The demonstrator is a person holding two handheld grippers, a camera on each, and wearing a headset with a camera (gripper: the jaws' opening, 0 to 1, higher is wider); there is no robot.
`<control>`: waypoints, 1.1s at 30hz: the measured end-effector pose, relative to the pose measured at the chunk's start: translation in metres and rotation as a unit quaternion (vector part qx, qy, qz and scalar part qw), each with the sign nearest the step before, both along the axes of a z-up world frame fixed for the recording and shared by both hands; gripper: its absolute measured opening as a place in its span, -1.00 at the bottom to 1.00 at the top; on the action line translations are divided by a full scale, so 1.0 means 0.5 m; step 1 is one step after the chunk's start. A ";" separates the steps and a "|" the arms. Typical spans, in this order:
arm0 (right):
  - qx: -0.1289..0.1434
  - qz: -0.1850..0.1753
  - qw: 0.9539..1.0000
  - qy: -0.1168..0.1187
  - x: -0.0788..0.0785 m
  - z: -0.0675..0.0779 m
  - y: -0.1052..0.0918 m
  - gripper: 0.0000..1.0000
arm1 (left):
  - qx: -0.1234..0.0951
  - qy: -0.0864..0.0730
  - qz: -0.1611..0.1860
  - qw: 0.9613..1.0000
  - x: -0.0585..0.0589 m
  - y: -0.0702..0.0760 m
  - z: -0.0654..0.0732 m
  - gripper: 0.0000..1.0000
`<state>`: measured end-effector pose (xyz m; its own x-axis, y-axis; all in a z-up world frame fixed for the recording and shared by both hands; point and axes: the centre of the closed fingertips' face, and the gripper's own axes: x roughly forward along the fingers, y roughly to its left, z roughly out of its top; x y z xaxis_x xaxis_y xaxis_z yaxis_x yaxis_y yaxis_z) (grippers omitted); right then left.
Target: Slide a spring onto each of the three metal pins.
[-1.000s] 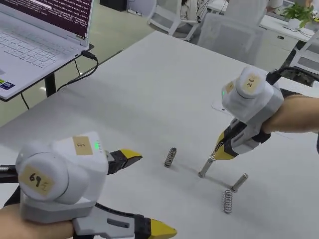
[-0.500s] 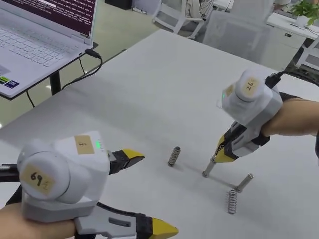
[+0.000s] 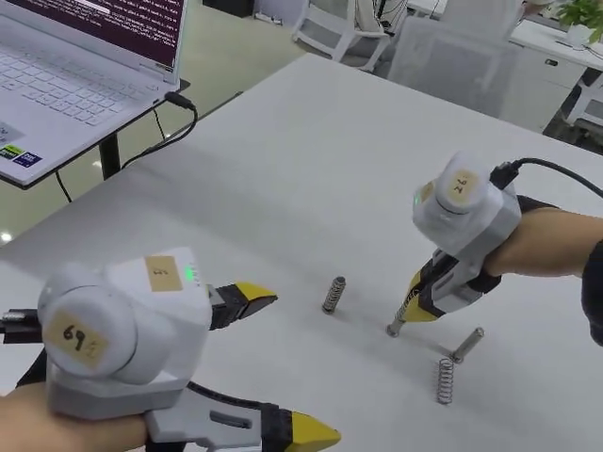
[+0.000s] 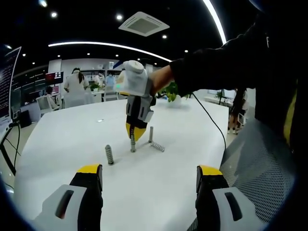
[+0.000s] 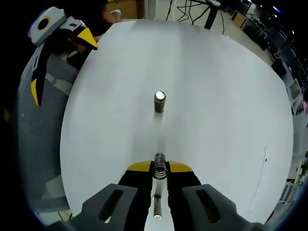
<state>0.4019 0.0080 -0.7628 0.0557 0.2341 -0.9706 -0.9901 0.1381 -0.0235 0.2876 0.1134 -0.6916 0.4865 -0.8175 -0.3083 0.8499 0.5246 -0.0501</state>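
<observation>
Right gripper (image 3: pixel 415 303) pinched shut on 1 spring (image 5: pixel 160 167) threaded over a tilted pin (image 3: pixel 395 327) — both lie along its jaws, pin's foot on the table (image 3: pixel 311 169); left gripper (image 3: pixel 294 367) gapes open, well apart.

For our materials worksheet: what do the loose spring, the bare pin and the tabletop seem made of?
Loose spring: likely steel wire, grey coils with dull shine. Bare pin: probably metal, a smooth silver-grey rod catching light. Tabletop: matte white, perhaps laminate; no grain shows, so uncertain.

Left gripper (image 4: pixel 148 171) agape; right gripper (image 5: pixel 160 168) clamped
</observation>
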 end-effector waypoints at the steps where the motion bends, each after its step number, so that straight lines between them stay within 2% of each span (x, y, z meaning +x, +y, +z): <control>1: 0.000 -0.001 1.000 0.001 0.000 -0.003 0.000 -0.83 | 0.000 0.000 0.000 1.000 0.000 0.000 0.000 0.53; 16: 0.003 -0.005 1.000 0.007 -0.005 -0.040 0.007 -0.82 | 0.003 0.005 0.001 1.000 0.001 0.002 -0.005 0.53; 27: 0.002 -0.005 1.000 0.005 -0.004 -0.043 0.010 -0.81 | 0.001 0.006 0.002 1.000 0.002 0.003 -0.004 0.52; 33: 0.006 -0.006 1.000 0.004 -0.007 -0.043 0.011 -0.66 | 0.001 0.007 0.001 1.000 0.001 0.002 -0.005 0.52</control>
